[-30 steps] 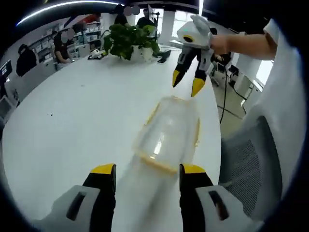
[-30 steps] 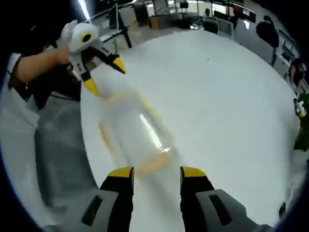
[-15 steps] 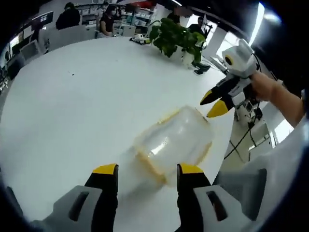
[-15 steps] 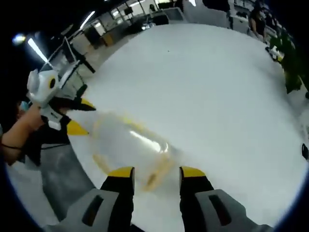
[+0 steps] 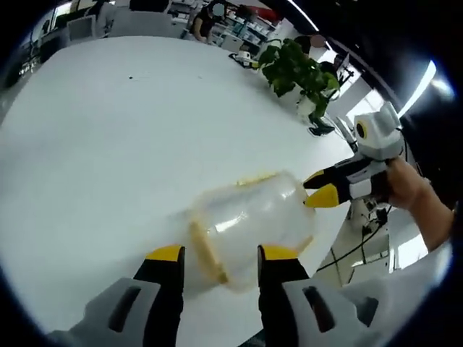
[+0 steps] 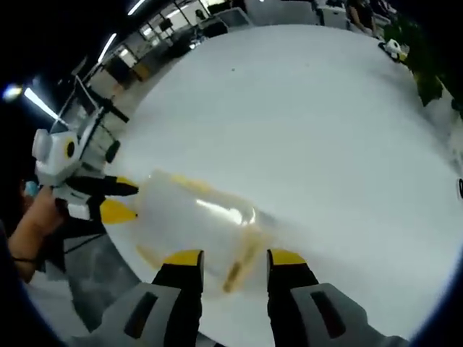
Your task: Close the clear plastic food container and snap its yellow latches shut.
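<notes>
A clear plastic container [image 5: 249, 220] with yellow latches [image 5: 205, 254] lies on the white table [image 5: 108, 130]. My left gripper [image 5: 221, 254] stands open, with one end of the container just ahead of its jaws. The right gripper [image 5: 320, 188] comes in from the right, open, its yellow tips against the container's other end. In the right gripper view the container [image 6: 192, 220] stretches away from my open right gripper [image 6: 234, 258]. A yellow latch [image 6: 242, 262] shows between its jaws. The left gripper [image 6: 121, 199], held by a hand [image 6: 36, 224], is open at the far end.
A potted plant [image 5: 296, 69] stands at the table's far side, with people at desks behind it. The table edge [image 5: 329, 238] runs close to the container, with floor and cables beyond. White tabletop spreads wide past the container [image 6: 325, 130].
Both views have swung round with the hands. Each gripper has drawn in closer to its end of the container, and the other gripper's tips now sit level with the container rather than above it.
</notes>
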`<act>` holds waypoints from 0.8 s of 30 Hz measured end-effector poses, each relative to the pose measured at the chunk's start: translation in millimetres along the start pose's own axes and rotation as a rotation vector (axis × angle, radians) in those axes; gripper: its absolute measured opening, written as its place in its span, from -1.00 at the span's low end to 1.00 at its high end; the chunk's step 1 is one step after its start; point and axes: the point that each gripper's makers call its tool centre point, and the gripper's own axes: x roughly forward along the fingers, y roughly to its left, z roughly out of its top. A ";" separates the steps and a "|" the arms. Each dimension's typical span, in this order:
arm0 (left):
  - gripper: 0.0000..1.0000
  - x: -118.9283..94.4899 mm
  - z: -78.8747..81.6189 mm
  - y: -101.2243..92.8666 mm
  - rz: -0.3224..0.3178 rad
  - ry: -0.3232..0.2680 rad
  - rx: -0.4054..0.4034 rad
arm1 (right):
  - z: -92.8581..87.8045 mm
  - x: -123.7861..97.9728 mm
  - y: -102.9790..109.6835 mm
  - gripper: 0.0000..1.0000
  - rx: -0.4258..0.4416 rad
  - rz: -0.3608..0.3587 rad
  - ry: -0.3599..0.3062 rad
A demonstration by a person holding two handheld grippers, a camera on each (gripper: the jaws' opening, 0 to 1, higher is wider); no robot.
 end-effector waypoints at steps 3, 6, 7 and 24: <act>-0.29 3.1 -4.8 -4.6 -0.009 0.016 0.013 | 0.1 1.8 1.6 -0.40 0.023 0.017 0.000; -0.32 4.8 -5.6 -4.6 -0.010 0.019 0.009 | -0.1 1.5 4.0 -0.43 0.008 0.017 0.013; -0.32 4.9 -5.6 -4.8 -0.010 0.019 0.016 | -0.1 1.7 4.5 -0.44 0.009 0.015 0.015; -0.45 0.3 -3.5 -7.8 -0.056 0.045 0.043 | -2.8 5.0 4.1 -0.52 0.049 0.031 0.018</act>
